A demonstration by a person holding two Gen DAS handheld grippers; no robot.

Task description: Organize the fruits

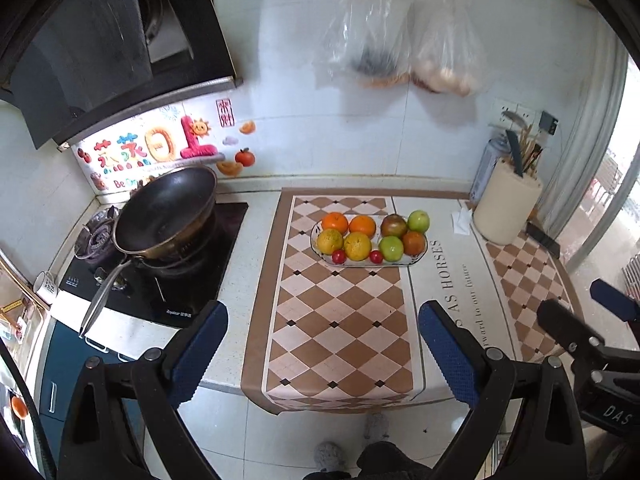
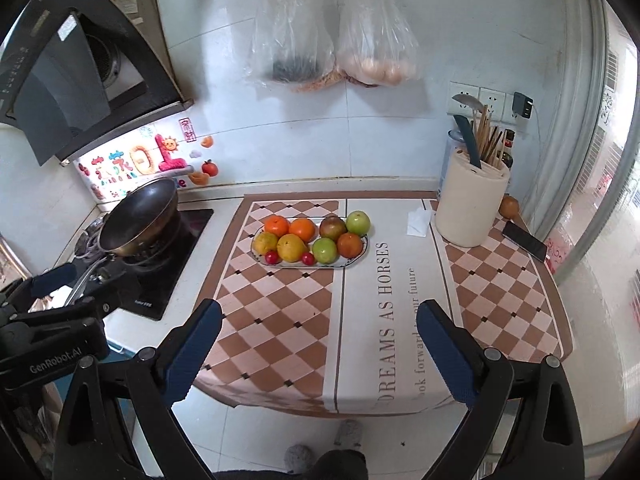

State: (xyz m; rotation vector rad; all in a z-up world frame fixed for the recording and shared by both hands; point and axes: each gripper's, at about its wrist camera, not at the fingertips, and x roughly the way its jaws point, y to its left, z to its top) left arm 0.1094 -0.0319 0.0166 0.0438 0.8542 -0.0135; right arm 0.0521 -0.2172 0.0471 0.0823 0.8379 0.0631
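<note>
Wok (image 1: 166,216): we note it on the burner at the left end of the worktop (image 1: 256,264), handle toward the near edge, well apart from the fruit; it plays no part in the task.
Left claw (image 1: 322,344): we find it wide apart and holding nothing, both blue pads (image 1: 200,354) showing with only patterned mat between them. It hangs off the near edge of the worktop, pitched down and aimed at the plate, well short of it.
Plate (image 1: 404,262): oval and shallow, it sits on the checked mat (image 1: 340,320) toward the back of the worktop. We judge it to be the collecting place, since every loose fruit but one lies on it.
Fruit on plate: oranges (image 1: 349,226) and yellowish ones to the left, green apples (image 1: 391,249) and reddish fruit to the right, two small red tomatoes (image 1: 339,256) at the front rim. They touch one another in two rows; we judge the grouping largely done.
Right claw (image 2: 322,344): also wide and empty, level with its partner off the near edge and pointed at the same plate.
Utensil holder (image 2: 472,204): upright at the right rear, a paper scrap just beside it.
Stray fruit (image 2: 509,207): an orange-brown one lies behind the holder, near a phone (image 2: 525,241), away from the plate. We judge it possibly left to collect.
</note>
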